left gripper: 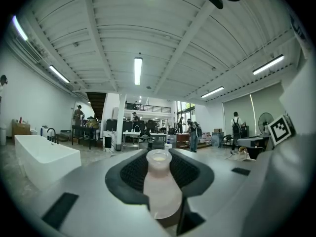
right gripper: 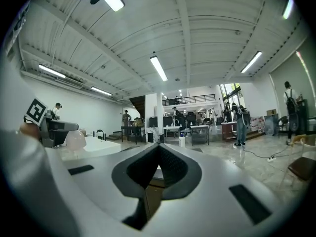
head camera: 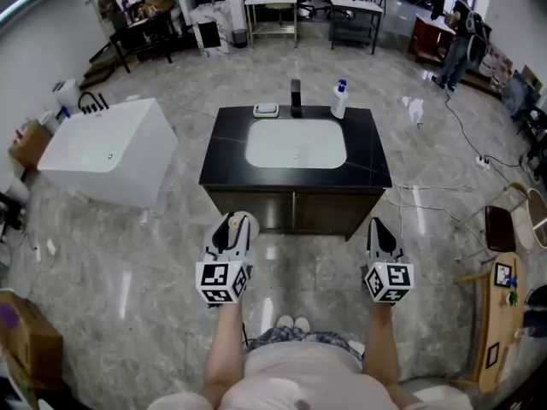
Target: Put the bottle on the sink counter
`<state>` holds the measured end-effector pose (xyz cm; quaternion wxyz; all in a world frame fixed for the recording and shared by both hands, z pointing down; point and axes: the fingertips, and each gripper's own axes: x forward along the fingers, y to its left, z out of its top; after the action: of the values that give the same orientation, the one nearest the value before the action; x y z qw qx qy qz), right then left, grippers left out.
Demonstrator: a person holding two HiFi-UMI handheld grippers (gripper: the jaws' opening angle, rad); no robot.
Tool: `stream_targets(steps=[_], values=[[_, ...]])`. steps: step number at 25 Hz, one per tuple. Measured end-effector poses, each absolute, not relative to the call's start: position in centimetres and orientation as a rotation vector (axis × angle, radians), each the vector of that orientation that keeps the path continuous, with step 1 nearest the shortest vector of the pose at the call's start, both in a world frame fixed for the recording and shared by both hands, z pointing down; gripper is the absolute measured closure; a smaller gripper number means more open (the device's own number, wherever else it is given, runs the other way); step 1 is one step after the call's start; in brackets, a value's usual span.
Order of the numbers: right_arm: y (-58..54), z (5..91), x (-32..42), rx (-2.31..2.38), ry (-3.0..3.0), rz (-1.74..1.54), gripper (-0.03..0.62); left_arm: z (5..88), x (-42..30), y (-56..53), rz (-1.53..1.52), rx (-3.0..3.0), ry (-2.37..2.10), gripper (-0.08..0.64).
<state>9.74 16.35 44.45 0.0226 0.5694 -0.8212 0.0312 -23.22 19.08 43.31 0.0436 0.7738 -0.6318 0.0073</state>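
The left tongs [left gripper: 158,155] are closed partway on a pale, frosted bottle [left gripper: 160,191]. The left gripper view shows the pads pressing the bottle's sides, with its open neck pointing away from the camera. In the head view the same bottle [head camera: 244,225] is only a whitish shape at the tip of the left tongs [head camera: 232,229].

The right tongs [right gripper: 158,149] are closed, their tips meeting with nothing between them. The head view shows them [head camera: 380,233] level with the left pair and well apart from it.

Only the head view shows the black tabletop [head camera: 229,156]. It lies ahead of both tongs, not touched by either, and carries a white basin [head camera: 296,143], a tap [head camera: 296,98] and a pump dispenser [head camera: 339,101]. A white bathtub [head camera: 107,148] stands to the left of the left tongs.
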Motion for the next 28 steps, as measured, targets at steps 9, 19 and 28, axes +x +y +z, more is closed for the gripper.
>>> stream_targets(steps=[9, 19, 28], values=[[17.6, 44.7, 9.7, 1.804, -2.518, 0.097, 0.577, 43.7, -23.5, 19.0, 0.017, 2.381, -1.897, 0.414], [18.1, 44.7, 9.3, 1.848, -2.528, 0.072, 0.577, 44.6, -23.2, 18.3, 0.015, 2.42, -1.851, 0.414], [14.0, 45.7, 9.0, 1.84, -2.53, 0.102, 0.577, 45.2, -23.2, 13.9, 0.009, 2.422, -1.842, 0.414]])
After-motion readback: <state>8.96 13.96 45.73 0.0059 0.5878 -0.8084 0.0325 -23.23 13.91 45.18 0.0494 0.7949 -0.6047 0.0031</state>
